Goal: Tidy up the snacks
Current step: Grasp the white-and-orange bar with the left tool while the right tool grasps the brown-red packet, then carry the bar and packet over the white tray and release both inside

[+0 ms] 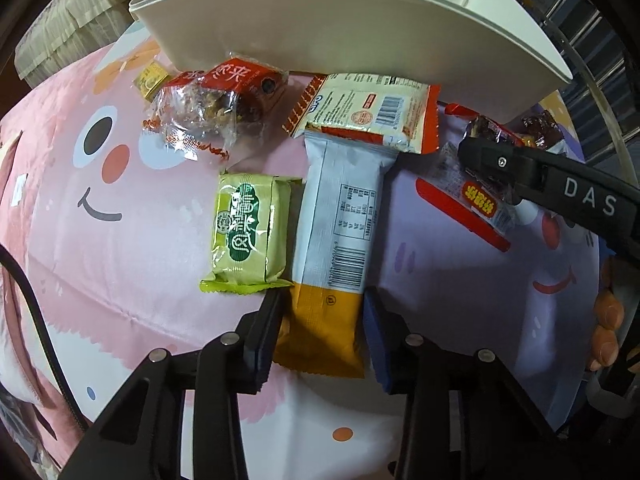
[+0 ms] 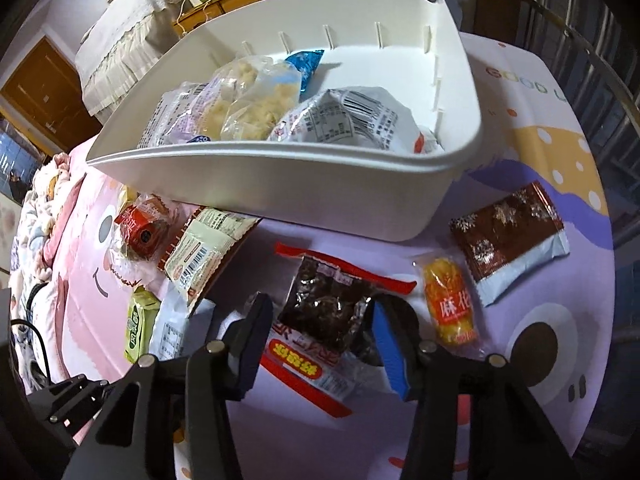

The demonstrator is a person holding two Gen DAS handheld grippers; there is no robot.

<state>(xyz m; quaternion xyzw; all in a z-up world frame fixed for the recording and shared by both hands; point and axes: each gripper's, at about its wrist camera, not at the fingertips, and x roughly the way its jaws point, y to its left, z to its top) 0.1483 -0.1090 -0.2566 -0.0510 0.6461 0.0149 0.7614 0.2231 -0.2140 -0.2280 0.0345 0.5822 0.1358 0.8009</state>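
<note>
Snacks lay at 6 o'clock from white bin (image 2: 280, 196). Left gripper (image 1: 324, 332) pinched white-yellow packet (image 1: 336, 248); right gripper (image 2: 320, 340) pinched dark jerky packet (image 2: 324, 308).

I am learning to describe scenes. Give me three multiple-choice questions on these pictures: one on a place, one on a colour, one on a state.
1. Where does the green packet lie?
A on the floor
B on the cloth, beside the white-and-yellow packet
C on a chair

2. What colour is the packet end between the left gripper jaws?
A yellow
B blue
C black

3. The white bin is:
A empty
B upside down
C holding several packets

Answers:
1 B: it lies flat next to the long packet.
2 A: the end at the jaws is yellow.
3 C: the right wrist view shows packets inside.
</note>
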